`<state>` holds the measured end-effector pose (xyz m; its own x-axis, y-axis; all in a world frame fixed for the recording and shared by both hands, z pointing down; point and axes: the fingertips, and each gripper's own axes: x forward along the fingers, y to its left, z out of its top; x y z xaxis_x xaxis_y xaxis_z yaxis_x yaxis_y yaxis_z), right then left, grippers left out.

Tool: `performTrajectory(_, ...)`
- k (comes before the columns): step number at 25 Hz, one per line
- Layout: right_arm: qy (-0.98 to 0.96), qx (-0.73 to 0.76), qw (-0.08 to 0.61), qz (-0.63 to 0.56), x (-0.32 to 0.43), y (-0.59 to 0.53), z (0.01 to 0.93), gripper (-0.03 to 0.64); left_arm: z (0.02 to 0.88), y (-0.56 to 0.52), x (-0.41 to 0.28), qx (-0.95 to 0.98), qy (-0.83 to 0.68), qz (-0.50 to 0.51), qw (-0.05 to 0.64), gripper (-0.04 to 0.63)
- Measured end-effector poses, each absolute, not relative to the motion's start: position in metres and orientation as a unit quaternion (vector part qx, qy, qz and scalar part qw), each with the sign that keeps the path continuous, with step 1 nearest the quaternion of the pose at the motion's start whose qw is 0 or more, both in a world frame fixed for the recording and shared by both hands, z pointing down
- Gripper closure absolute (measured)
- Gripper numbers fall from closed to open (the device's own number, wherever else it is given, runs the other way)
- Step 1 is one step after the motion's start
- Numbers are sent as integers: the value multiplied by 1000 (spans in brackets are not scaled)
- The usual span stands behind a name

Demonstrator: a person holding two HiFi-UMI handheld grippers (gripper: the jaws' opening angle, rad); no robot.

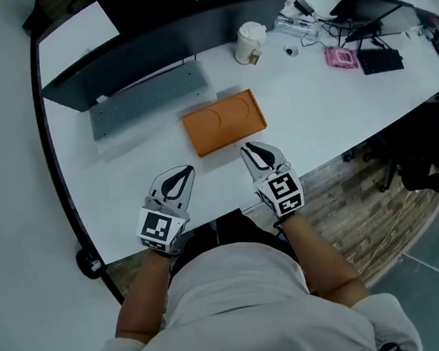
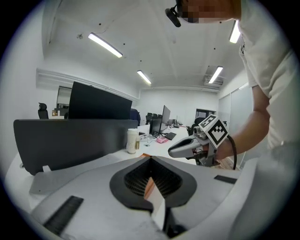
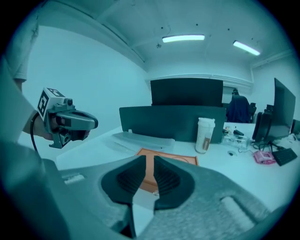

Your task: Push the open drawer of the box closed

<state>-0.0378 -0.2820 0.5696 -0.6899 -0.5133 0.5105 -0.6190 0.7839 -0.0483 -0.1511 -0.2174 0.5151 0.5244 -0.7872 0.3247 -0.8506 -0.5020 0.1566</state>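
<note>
A big white table (image 1: 111, 173) curves across the room. Beside it, the floor (image 1: 361, 203) is made of grey-brown wood strips. The far wall (image 2: 187, 101) and the ceiling (image 2: 178, 51) are white. Long bright lights (image 2: 105, 45) shine from the ceiling. A black chair (image 2: 42, 110) stands far back.

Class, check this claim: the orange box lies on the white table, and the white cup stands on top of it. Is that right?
Not quite. The cup stands on the table behind the box, apart from it, not on top of it. The head view shows this. The orange box does lie on the white table.
</note>
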Motion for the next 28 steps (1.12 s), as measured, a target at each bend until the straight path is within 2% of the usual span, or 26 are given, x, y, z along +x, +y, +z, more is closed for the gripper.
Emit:
performTrajectory(5, -918, 326, 216, 69, -47, -277, 508, 598, 467, -214, -164, 867, -476, 95, 118, 597)
performTrajectory(14, -925, 352, 143, 15, -66, -241, 390, 614, 383, -190, -191, 875, -475, 65, 66, 597)
performTrajectory(28, -925, 365, 104, -29, -91, -171, 328, 614, 319, -124, -204, 886, -462, 42, 10, 597)
